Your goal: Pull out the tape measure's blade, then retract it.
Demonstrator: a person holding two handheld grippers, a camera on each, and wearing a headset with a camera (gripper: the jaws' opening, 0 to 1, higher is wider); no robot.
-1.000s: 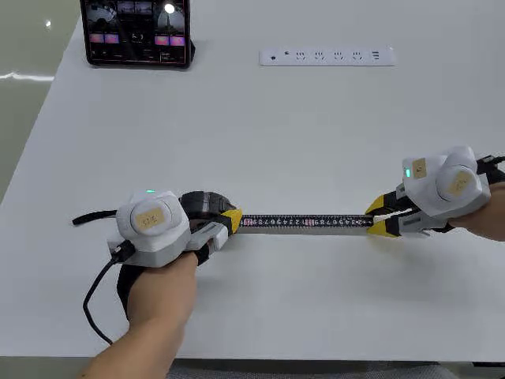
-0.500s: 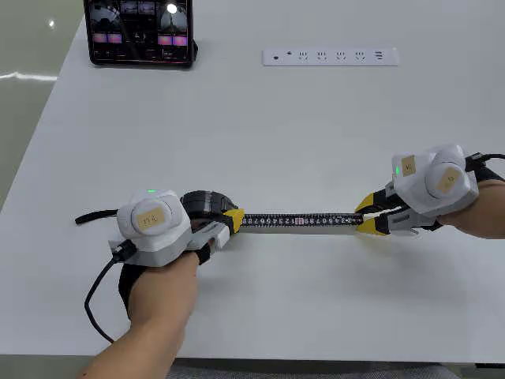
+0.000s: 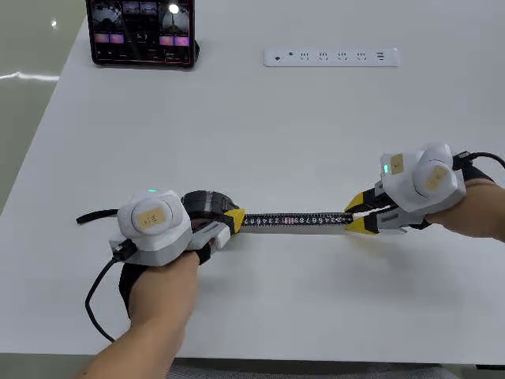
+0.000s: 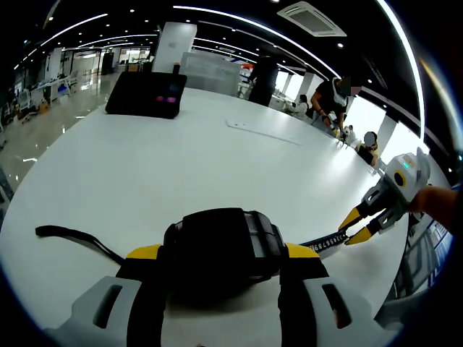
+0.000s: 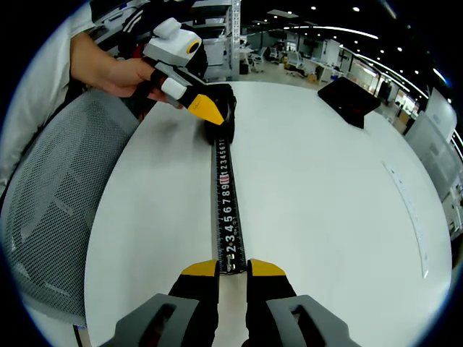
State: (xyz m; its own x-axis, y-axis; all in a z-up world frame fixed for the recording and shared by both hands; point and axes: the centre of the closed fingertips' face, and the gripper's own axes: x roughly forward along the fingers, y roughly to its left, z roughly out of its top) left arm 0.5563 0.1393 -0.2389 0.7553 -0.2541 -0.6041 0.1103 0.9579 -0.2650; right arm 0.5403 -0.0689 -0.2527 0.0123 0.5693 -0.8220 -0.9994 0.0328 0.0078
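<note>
The tape measure's black case (image 3: 207,204) rests on the white table, and my left gripper (image 3: 225,223) is shut on it. In the left gripper view the case (image 4: 221,246) sits between the yellow-tipped jaws of that gripper (image 4: 224,253). The numbered blade (image 3: 292,220) runs out flat to the right along the table. My right gripper (image 3: 355,213) is shut on the blade's end, seen close in the right gripper view (image 5: 233,269), where the blade (image 5: 225,210) leads back to the case (image 5: 224,101).
A tablet (image 3: 140,31) stands at the far left of the table and a white power strip (image 3: 331,57) lies at the far middle. A black strap (image 3: 95,215) trails left of the case. A mesh chair (image 5: 65,202) sits by the near edge.
My right gripper has moved left toward the case with the blade's end in it, so the exposed blade is shorter. The left gripper and case have stayed put.
</note>
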